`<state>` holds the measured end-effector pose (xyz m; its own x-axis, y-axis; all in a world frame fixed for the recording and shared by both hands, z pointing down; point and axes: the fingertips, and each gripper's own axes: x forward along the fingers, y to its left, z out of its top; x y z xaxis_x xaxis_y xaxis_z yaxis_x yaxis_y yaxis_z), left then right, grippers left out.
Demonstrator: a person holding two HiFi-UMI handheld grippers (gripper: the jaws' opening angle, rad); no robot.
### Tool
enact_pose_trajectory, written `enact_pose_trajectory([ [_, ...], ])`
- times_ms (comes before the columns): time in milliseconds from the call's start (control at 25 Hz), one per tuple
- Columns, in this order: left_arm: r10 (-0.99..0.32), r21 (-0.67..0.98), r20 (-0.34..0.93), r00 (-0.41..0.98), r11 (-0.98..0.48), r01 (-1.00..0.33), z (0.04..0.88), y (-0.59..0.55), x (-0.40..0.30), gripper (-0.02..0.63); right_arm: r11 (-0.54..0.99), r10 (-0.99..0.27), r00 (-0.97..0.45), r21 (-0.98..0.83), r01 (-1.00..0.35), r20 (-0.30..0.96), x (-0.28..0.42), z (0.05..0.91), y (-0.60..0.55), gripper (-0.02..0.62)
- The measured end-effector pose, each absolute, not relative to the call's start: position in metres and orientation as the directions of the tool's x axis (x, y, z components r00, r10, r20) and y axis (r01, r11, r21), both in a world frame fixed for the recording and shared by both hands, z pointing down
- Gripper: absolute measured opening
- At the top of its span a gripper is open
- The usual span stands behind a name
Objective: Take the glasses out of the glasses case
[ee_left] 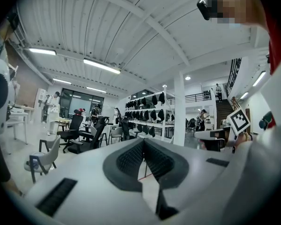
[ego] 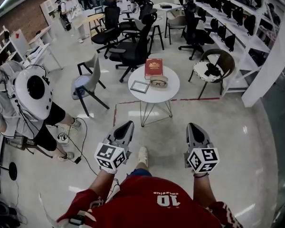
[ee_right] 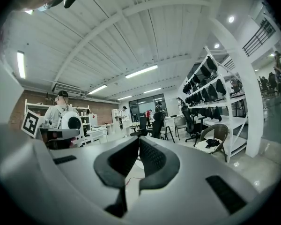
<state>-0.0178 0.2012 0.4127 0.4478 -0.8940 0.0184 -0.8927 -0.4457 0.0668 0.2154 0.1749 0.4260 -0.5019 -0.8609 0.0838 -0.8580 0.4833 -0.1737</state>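
Head view: glasses case (ego: 158, 82) sits on the far round table (ego: 154, 97) beside the red book (ego: 153, 68), well apart from left gripper (ego: 128, 124) and right gripper (ego: 192, 126), both clenched empty; glasses inside likely light, fragile, so take the frame, not lenses.

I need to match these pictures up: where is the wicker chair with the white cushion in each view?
Head view: wicker chair upper right, right of the round table.
Left gripper view: not visible.
Right gripper view: right of centre.
Shared landmark: the rack of black bags.
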Motion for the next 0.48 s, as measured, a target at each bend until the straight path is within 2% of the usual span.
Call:
enact_pose_trajectory([
  [480,-0.894,0.063,0.054,0.446,-0.442,-0.895,0.419,0.186,-0.019,0.009,0.479,-0.855,-0.506,-0.205,-0.853,0.108,0.214,0.439,0.157,0.018],
])
